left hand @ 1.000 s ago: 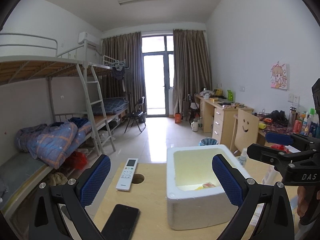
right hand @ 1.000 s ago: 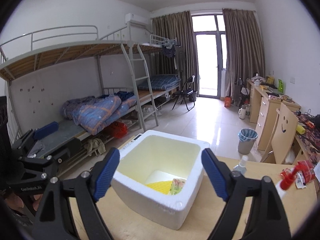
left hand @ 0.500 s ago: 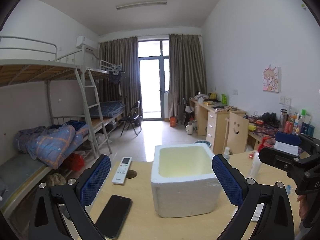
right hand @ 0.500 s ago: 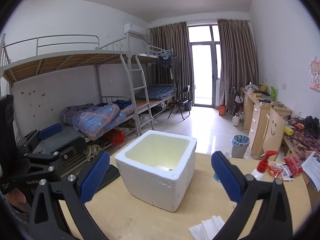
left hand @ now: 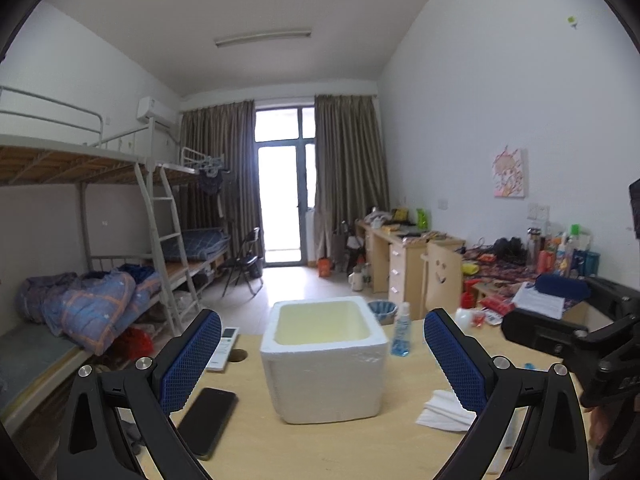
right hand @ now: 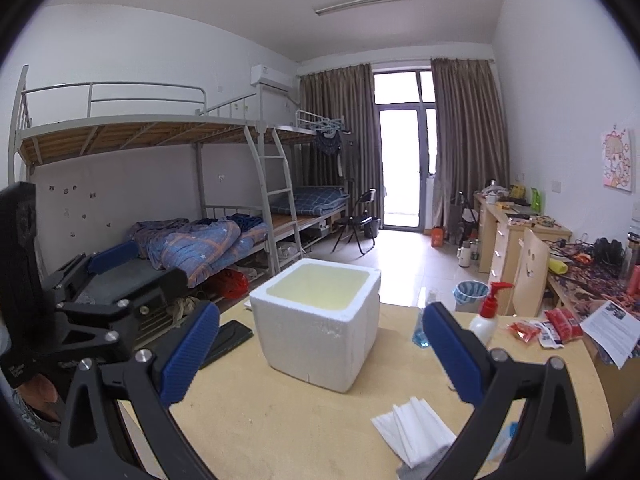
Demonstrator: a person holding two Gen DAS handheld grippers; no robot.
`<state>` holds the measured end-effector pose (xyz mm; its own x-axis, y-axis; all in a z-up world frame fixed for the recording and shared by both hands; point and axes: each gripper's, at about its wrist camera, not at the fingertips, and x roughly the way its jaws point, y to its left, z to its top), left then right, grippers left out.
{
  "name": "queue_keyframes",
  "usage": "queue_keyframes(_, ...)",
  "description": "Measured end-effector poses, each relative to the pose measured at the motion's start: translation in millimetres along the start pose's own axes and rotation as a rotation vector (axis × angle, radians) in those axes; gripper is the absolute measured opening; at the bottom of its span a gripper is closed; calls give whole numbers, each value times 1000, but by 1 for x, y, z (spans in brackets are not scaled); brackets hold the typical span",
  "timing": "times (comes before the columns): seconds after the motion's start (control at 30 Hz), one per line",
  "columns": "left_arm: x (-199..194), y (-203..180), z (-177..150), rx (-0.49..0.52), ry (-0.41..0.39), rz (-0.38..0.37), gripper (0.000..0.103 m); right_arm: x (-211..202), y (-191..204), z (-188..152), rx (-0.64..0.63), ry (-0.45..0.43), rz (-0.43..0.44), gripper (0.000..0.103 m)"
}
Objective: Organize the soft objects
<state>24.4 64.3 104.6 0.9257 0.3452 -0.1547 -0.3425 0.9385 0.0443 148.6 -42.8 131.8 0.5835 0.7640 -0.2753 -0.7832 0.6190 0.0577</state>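
A white foam box (left hand: 324, 364) (right hand: 320, 320) stands open-topped in the middle of the wooden table (right hand: 260, 420); from this low angle its inside is hidden. A folded white cloth (left hand: 444, 412) (right hand: 412, 432) lies on the table to the right of the box, close to me. My left gripper (left hand: 322, 344) is open and empty, well back from the box, which shows framed between its blue pads (left hand: 192, 360). My right gripper (right hand: 320, 340) is likewise wide open and empty, back from the box. Each gripper shows at the edge of the other's view: right (left hand: 548, 308), left (right hand: 136, 276).
A black phone (left hand: 208, 420) (right hand: 228, 336) and a white remote (left hand: 222, 354) lie left of the box, near a round hole (left hand: 238, 355). A blue spray bottle (left hand: 401, 336), a red-topped pump bottle (right hand: 486, 316) and red packets (right hand: 560, 328) sit to the right. Bunk beds stand beyond the table's left edge.
Both grippers have drawn back from above the box, so it looks smaller and its yellow contents have dropped out of sight. The right jaws opened wider. The white cloth came into view.
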Motion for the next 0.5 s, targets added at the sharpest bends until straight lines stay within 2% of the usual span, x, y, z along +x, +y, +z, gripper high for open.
queue_keyframes(0.13,-12,-6,-8,-21,-9,-27,102,-14,-5,-12,26,-18,-7,103)
queue_keyframes(0.3,-24,-13,-19,-26,-25,-20,102,-29,-5,-26,15,-36,-26,103)
queue_keyframes(0.5,-29,-18,-33,-50,-7,-40,102,-39,-7,-46,18,-41,-41,103)
